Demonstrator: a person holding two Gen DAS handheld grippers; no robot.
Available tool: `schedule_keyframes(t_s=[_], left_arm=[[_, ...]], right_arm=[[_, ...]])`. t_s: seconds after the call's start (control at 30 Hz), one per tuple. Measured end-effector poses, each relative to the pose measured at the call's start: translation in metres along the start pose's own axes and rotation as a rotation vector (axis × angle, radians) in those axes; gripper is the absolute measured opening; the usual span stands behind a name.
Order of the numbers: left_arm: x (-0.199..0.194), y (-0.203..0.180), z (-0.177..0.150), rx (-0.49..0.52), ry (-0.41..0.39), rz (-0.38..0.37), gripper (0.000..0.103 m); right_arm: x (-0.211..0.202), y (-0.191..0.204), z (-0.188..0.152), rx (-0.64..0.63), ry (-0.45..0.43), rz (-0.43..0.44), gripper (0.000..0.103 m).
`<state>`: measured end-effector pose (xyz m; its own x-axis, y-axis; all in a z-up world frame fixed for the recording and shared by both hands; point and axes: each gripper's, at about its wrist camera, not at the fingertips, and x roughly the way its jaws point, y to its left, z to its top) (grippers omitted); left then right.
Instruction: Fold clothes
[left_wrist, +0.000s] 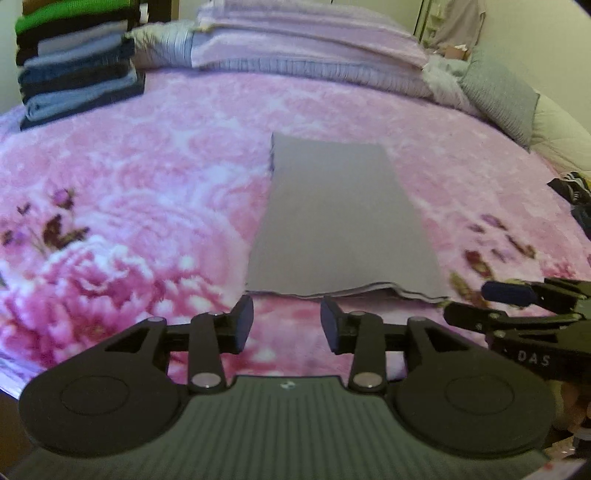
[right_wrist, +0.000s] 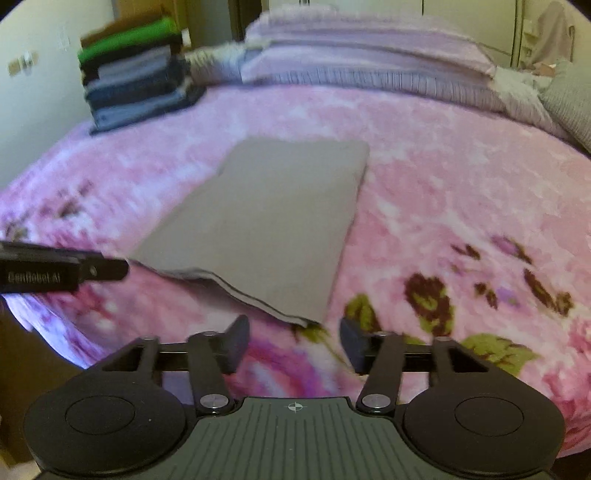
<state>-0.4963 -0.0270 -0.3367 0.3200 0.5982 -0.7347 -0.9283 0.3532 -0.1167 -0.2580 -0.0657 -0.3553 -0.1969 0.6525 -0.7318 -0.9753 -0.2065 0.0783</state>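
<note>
A grey garment (left_wrist: 340, 218) lies folded into a long narrow strip on the pink floral blanket (left_wrist: 147, 184). Its layered near edge faces me. My left gripper (left_wrist: 287, 325) hovers open just short of that near edge, with nothing between its fingers. My right gripper (right_wrist: 293, 345) is open too, just before the strip's near right corner (right_wrist: 310, 319). The grey garment (right_wrist: 266, 218) runs away from it up and left. The right gripper's fingers (left_wrist: 506, 293) show at the right edge of the left wrist view. The left gripper's body (right_wrist: 55, 271) shows at the left edge of the right wrist view.
A stack of folded clothes (left_wrist: 74, 70) in green, black, grey and blue stands at the bed's far left corner. Folded lilac bedding (left_wrist: 306, 48) and a grey pillow (left_wrist: 498, 92) line the far side. Dark clothing (left_wrist: 572, 192) lies at the right edge.
</note>
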Motion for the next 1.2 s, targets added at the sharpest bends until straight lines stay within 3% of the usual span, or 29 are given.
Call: schedule_keyframes(t_s=[0.37, 0.7, 0.8, 0.93, 1.07, 1.2], left_arm=[[-0.049, -0.018, -0.001, 0.041, -0.086, -0.007, 0.038], [-0.037, -0.006, -0.009, -0.017, -0.061, -0.031, 0.039], [-0.022, 0.007, -0.014, -0.145, -0.031, -0.121, 0.040], [0.011, 0.037, -0.022, -0.460, 0.027, -0.271, 0.039], [0.045, 0.056, -0.034, -0.748, 0.051, -0.341, 0.039], [0.072, 0.065, -0.043, -0.931, 0.076, -0.347, 0.039]], right_arm=[[-0.051, 0.017, 0.003, -0.013, -0.116, 0.011, 0.057], [-0.048, 0.006, 0.002, 0.025, -0.115, 0.007, 0.057], [-0.040, -0.004, -0.001, 0.057, -0.100, 0.010, 0.057], [-0.026, -0.030, -0.005, 0.194, -0.079, 0.065, 0.057], [-0.004, -0.077, -0.010, 0.532, -0.067, 0.224, 0.057], [0.028, -0.111, -0.020, 0.831, -0.046, 0.377, 0.056]])
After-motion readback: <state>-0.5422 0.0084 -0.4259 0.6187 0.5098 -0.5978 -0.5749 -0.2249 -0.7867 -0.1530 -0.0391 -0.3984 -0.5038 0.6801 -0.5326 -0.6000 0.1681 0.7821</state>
